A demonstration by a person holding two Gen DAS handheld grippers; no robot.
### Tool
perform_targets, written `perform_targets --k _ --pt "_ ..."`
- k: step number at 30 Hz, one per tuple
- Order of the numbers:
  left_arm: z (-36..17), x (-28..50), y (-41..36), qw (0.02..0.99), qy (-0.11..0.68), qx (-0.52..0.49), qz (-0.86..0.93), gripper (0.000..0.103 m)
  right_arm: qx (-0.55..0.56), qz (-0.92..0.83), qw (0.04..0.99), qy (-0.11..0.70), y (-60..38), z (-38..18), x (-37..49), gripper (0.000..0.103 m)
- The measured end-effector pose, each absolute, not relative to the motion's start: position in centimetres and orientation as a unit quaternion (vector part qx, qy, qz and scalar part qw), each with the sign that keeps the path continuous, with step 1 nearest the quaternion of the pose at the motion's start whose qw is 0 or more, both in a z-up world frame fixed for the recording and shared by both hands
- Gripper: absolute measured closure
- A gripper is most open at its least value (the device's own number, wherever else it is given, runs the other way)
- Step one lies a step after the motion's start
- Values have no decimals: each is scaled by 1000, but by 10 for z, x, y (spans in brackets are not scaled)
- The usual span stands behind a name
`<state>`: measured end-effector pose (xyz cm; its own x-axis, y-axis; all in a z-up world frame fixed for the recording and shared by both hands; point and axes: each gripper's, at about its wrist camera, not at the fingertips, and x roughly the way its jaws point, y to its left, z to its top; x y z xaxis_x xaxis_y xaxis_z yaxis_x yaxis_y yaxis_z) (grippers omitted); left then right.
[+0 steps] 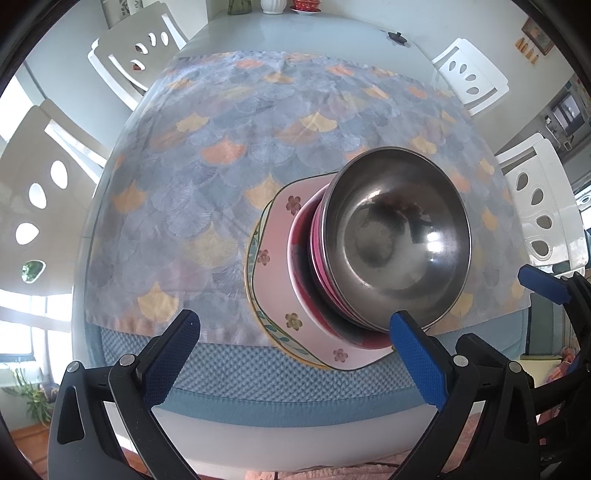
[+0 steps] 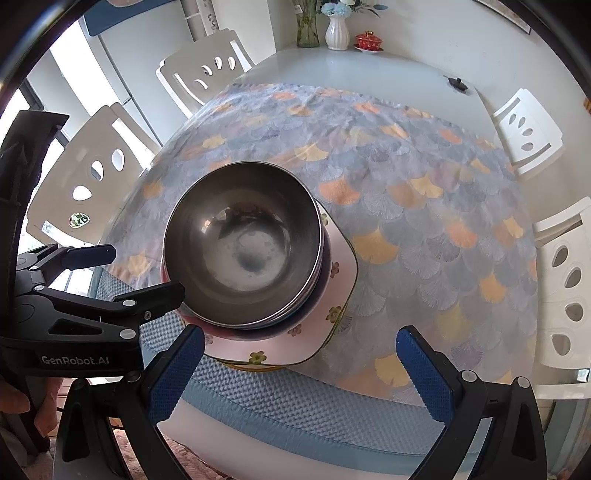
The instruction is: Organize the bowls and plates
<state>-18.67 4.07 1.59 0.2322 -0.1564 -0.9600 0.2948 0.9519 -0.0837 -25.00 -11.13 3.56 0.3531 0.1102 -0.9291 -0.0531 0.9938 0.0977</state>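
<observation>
Grey steel bowl [image 1: 397, 236] tops what look like red-pink bowls [image 1: 314, 258]; pink flowered plate [image 1: 273, 266]; blue-grey, orange and yellow fan-patterned cloth [image 1: 221, 147].

A pale glossy table [image 2: 369, 70] carries a fan-patterned cloth [image 2: 388, 166] under a floral plate stack [image 2: 332, 314], plus vases [image 2: 337, 33] at its far edge.
</observation>
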Motion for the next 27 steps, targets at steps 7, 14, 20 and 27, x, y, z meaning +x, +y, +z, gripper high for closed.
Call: perform_targets --k 7,14,20,27 --pt "17 -189 41 783 604 59 -140 1 28 49 823 565 -110 37 -253 0" --pt "16 -190 41 783 604 59 -139 1 35 47 823 565 -110 36 -255 0" --pt "16 -192 42 784 603 55 -136 1 38 46 823 565 -112 35 -258 0" --pt "17 -194 43 787 599 56 -136 1 40 45 822 566 -113 35 -259 0"
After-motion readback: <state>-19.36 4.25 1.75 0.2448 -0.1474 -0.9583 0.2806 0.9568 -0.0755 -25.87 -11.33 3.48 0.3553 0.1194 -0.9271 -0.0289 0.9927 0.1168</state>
